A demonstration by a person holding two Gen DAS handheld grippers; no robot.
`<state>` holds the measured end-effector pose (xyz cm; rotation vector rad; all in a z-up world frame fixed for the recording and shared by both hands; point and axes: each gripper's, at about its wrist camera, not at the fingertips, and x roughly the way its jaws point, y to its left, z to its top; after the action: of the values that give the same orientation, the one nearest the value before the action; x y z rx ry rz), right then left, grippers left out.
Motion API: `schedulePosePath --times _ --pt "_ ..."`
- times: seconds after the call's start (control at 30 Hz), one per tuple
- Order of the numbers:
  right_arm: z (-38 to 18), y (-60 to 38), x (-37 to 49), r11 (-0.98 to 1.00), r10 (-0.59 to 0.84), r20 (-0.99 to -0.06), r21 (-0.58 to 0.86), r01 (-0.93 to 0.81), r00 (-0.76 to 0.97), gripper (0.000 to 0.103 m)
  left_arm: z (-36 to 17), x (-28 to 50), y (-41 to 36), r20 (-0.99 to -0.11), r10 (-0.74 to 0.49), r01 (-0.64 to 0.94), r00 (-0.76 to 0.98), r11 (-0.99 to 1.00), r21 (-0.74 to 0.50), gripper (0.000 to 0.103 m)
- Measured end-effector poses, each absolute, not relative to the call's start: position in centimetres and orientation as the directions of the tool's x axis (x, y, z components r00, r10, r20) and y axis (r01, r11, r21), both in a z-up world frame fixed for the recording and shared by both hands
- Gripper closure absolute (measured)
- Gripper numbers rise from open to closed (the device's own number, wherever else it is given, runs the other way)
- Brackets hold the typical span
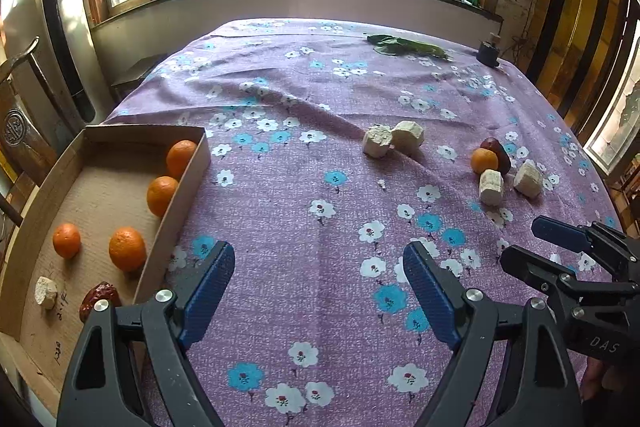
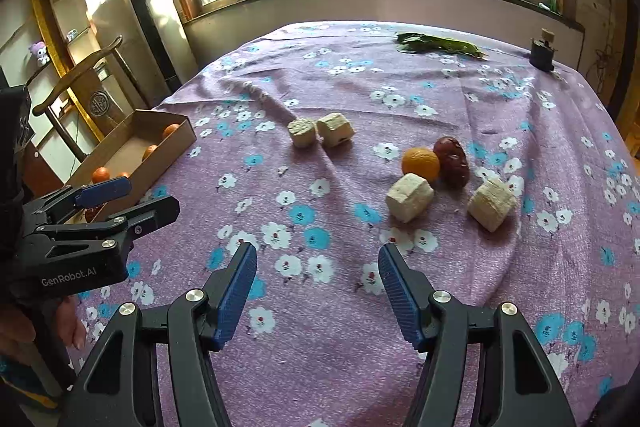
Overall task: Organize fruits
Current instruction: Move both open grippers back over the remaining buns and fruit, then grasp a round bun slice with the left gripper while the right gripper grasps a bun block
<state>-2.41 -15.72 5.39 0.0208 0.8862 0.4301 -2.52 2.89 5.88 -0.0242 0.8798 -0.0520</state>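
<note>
Purple tablecloth (image 2: 340,347) bare between fingers (image 2: 236,287)

The tablecloth (image 2: 320,347) is woven purple cloth, matt and slightly wrinkled. At its left edge, the tray (image 1: 176,211) is plain brown cardboard, dull and fibrous. Inside it, the oranges (image 1: 127,248) have glossy, dimpled skin. Right of the tray, pale chunks (image 2: 409,197) look rough and chalky, and the dark red fruit (image 2: 453,160) is shiny and wrinkled. Both grippers' pads (image 2: 238,291) are textured blue rubber on matt black plastic.
</note>
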Motion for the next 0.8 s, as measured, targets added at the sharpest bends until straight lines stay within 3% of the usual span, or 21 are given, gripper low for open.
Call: schedulePosePath --times 0.4,0.8 --pt "4.4 -18.0 -0.8 0.917 0.384 -0.744 0.235 -0.323 0.547 0.035 4.3 3.6 0.4 -0.810 -0.127 0.088 0.572 0.992 -0.093 0.018" --pt "4.1 -19.6 0.6 0.913 0.403 -0.725 0.276 -0.300 0.559 0.035 2.5 9.7 -0.4 -0.807 -0.094 0.061 0.583 0.996 -0.072 0.018"
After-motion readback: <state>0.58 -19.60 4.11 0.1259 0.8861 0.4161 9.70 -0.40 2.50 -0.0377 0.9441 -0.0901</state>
